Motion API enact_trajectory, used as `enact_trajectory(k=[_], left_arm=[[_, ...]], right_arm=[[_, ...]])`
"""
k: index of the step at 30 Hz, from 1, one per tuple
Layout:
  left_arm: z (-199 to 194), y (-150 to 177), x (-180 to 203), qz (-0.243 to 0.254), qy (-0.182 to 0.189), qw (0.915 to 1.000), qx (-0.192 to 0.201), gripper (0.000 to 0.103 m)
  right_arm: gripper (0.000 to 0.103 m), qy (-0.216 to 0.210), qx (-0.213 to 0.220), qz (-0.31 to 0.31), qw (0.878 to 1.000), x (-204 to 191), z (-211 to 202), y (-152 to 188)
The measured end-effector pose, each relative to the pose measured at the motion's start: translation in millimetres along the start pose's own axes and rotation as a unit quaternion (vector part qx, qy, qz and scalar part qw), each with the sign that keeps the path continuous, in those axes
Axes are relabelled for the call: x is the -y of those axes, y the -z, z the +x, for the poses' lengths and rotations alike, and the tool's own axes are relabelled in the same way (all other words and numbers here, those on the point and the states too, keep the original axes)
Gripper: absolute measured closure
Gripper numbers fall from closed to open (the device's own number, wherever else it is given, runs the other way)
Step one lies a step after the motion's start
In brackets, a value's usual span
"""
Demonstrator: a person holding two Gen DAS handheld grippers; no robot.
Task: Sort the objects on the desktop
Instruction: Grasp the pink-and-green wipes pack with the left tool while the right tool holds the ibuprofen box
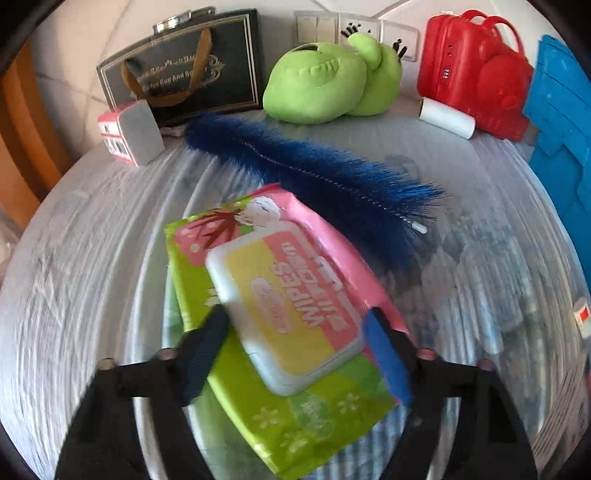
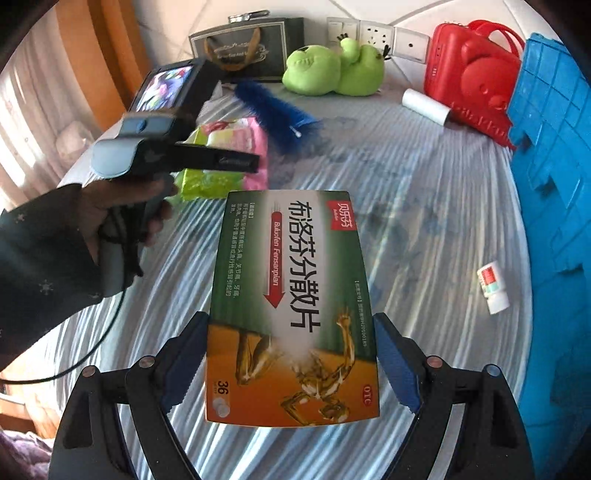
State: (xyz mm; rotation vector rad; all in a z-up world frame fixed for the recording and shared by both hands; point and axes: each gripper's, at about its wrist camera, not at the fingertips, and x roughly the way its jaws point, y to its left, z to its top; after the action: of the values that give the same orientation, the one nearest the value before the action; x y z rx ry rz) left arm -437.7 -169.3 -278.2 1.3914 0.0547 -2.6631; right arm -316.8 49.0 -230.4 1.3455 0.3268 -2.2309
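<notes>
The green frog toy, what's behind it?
Behind the green frog toy you can see white wall switches and sockets on the wall. The frog covers their lower parts, so whatever sits lower on the wall there is hidden.

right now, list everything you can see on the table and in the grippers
wipes pack: 1, pink and green, centre of table, between left gripper's fingers
medicine box: 1, green and orange, held in right gripper
brush: 1, blue, behind wipes pack
plush toy: 1, green, back centre
gift bag: 1, black, back left
small carton: 1, pink and grey, back left
case: 1, red, back right
roll: 1, white, before the case
crate: 1, blue, right edge
small bottle: 1, white with red label, right
table cover: 1, pale striped
left gripper: 1, black, blue pads
right gripper: 1, black, blue pads
hand: 1, dark sleeve, holds left gripper
</notes>
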Motion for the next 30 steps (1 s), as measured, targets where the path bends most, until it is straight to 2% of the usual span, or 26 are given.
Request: enact_trajectory(k=[1, 2, 3, 5, 6, 7, 10, 16, 19, 22, 24, 25, 27, 28, 29, 30], left_arm=[[-1.7, -1.3, -4.5, -0.003, 0.007, 1.0000, 0.001, 0.060], [-5.7, -2.3, -14.3, -0.015, 0.024, 0.9996, 0.000, 0.070], [-9.7, -2.6, -24.8, -0.026, 0.045, 0.9986, -0.002, 0.073], [-11.1, -1.5, -32.9, -0.023, 0.057, 0.9981, -0.005, 0.077], [-12.2, 0.1, -34.6, -0.019, 0.057, 0.9982, -0.005, 0.084], [-13.4, 1.6, -34.1, -0.009, 0.056, 0.9984, -0.005, 0.101], [-17.3, 6.0, -31.7, 0.005, 0.056, 0.9984, -0.008, 0.101], [-22.7, 17.2, -48.6, -0.038, 0.075, 0.9964, -0.010, 0.101], [-25.7, 20.0, -48.9, -0.044, 0.053, 0.9976, -0.005, 0.101], [-30.8, 21.6, -52.9, -0.068, 0.045, 0.9967, 0.000, 0.100], [-33.4, 22.8, -55.4, -0.075, 0.032, 0.9966, 0.002, 0.096], [-32.1, 23.4, -56.5, -0.074, 0.031, 0.9968, 0.000, 0.088], [-28.1, 24.8, -58.1, -0.080, 0.032, 0.9963, -0.009, 0.063], [-26.1, 25.2, -60.0, -0.090, 0.040, 0.9951, -0.011, 0.036], [-24.4, 25.1, -61.3, -0.100, 0.045, 0.9938, -0.014, 0.014], [-22.7, 23.7, -62.2, -0.111, 0.046, 0.9926, -0.017, 0.011]], right_arm=[[0.016, 0.000, 0.001, 0.003, 1.000, 0.8, -1.4, -0.7], [0.016, -0.001, 0.001, 0.006, 1.000, 1.3, -3.2, -1.1], [0.016, -0.003, 0.002, 0.010, 1.000, 2.1, -5.1, -1.6], [0.016, -0.002, 0.003, 0.013, 1.000, 3.2, -5.6, -3.4], [0.016, -0.002, 0.004, 0.013, 1.000, 2.8, -5.7, -4.4], [0.016, -0.004, 0.003, 0.013, 1.000, 2.4, -5.1, -5.4], [0.016, -0.004, 0.003, 0.008, 1.000, -2.4, -3.7, -8.0], [0.016, -0.011, 0.005, -0.007, 1.000, -11.1, -0.9, -12.5], [0.016, -0.015, 0.002, -0.010, 1.000, -12.0, 2.2, -13.9], [0.016, -0.018, 0.001, -0.013, 1.000, -12.8, 4.6, -15.1], [0.016, -0.020, 0.001, -0.015, 1.000, -12.6, 4.8, -15.8], [0.016, -0.022, 0.001, -0.015, 1.000, -12.0, 5.2, -16.4], [0.016, -0.023, 0.002, -0.016, 1.000, -11.8, 7.2, -18.2], [0.016, -0.025, 0.001, -0.016, 1.000, -11.4, 8.1, -19.0], [0.016, -0.026, 0.001, -0.016, 1.000, -11.0, 8.7, -19.4], [0.016, -0.027, 0.001, -0.017, 0.999, -10.9, 9.3, -20.3]])
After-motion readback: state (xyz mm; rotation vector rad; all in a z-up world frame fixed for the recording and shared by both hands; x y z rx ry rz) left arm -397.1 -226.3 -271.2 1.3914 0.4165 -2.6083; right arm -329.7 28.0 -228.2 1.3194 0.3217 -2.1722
